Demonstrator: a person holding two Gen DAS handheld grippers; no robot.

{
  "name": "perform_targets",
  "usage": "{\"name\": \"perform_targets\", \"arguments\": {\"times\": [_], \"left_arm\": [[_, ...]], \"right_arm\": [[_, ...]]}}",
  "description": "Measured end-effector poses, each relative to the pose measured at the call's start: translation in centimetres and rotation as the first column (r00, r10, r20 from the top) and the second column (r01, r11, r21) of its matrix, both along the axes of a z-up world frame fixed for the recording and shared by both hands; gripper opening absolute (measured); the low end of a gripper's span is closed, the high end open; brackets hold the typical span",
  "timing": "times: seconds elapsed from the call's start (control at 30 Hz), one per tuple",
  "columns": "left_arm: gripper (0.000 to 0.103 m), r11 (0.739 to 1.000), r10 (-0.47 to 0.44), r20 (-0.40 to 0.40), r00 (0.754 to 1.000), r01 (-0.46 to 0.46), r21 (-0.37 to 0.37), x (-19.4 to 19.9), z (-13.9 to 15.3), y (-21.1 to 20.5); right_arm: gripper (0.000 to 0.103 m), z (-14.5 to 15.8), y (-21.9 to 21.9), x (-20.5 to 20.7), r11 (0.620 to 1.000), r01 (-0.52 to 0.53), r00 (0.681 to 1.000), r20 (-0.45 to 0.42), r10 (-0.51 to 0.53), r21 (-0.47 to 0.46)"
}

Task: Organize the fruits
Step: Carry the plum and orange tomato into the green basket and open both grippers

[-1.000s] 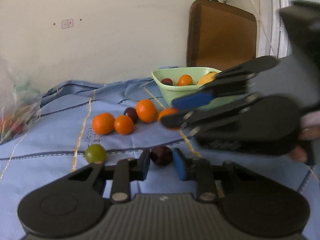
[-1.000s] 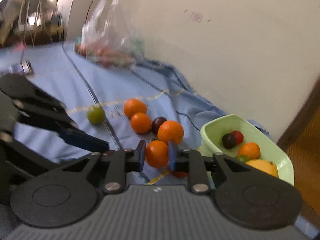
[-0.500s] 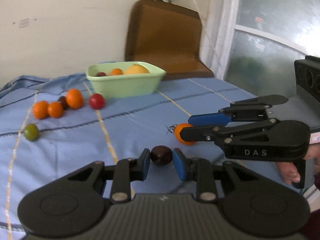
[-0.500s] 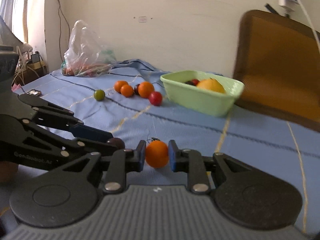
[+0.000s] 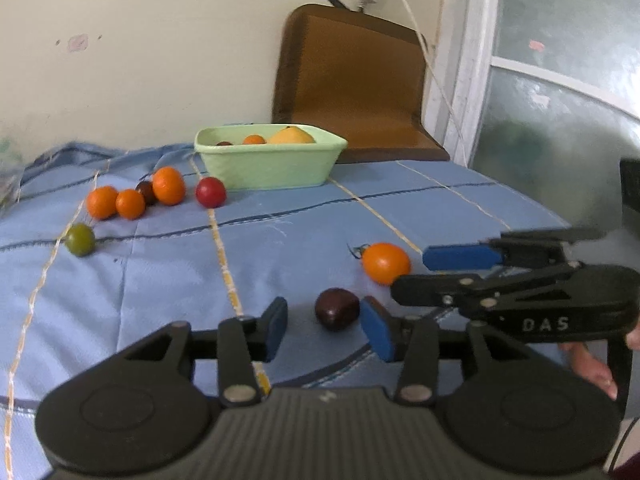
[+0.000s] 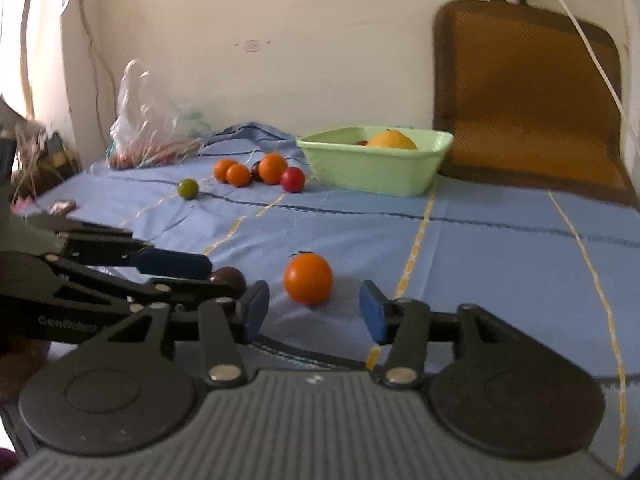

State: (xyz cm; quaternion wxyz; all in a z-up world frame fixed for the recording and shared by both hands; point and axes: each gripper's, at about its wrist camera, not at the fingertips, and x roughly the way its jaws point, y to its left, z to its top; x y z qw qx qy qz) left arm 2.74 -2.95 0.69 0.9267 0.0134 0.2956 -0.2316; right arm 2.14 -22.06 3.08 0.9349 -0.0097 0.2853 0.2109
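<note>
Left gripper [image 5: 323, 327] fingers spread, dark plum [image 5: 337, 309] lying loose between them on the blue cloth [image 5: 280, 240], touching neither. Right gripper [image 6: 312, 312] fingers spread too, orange fruit [image 6: 308, 285] on the cloth just beyond them, free. Farther back, left of the green bowl [image 5: 268, 166]: red fruit [image 5: 211, 192], three oranges [image 5: 168, 185] with another dark plum behind, green fruit [image 5: 80, 239]. Bowl holds a yellow fruit [image 5: 291, 136] and small ones.
</note>
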Motion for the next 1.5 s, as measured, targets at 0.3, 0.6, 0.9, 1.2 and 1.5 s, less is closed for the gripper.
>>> {"name": "perform_targets", "arguments": {"times": [0.3, 0.6, 0.9, 1.2, 1.5], "left_arm": [[0.049, 0.998, -0.011, 0.018, 1.0, 0.012, -0.057, -0.2, 0.2, 0.7], [0.049, 0.997, -0.051, 0.032, 0.998, 0.053, -0.051, -0.5, 0.2, 0.4], [0.049, 0.999, -0.044, 0.007, 0.999, 0.044, -0.016, -0.2, 0.0, -0.3], [0.043, 0.999, -0.033, -0.005, 0.999, 0.033, -0.013, 0.1, -0.1, -0.4], [0.027, 0.999, -0.035, -0.022, 0.999, 0.034, -0.037, 0.8, -0.1, -0.2]], "right_arm": [[0.054, -0.1, -1.0, -0.5, 0.996, 0.049, 0.998, -0.032, -0.046, 0.071], [0.054, -0.3, -0.5, -1.1, 0.999, 0.035, 0.999, -0.001, -0.035, 0.029], [0.053, 0.0, -0.7, -0.4, 0.998, 0.033, 0.999, -0.018, -0.032, 0.062], [0.048, 0.2, 0.6, 1.3, 1.0, -0.023, 1.0, 0.004, 0.023, -0.001], [0.03, -0.2, 0.3, 2.1, 0.999, -0.038, 0.998, -0.04, 0.039, 0.017]]}}
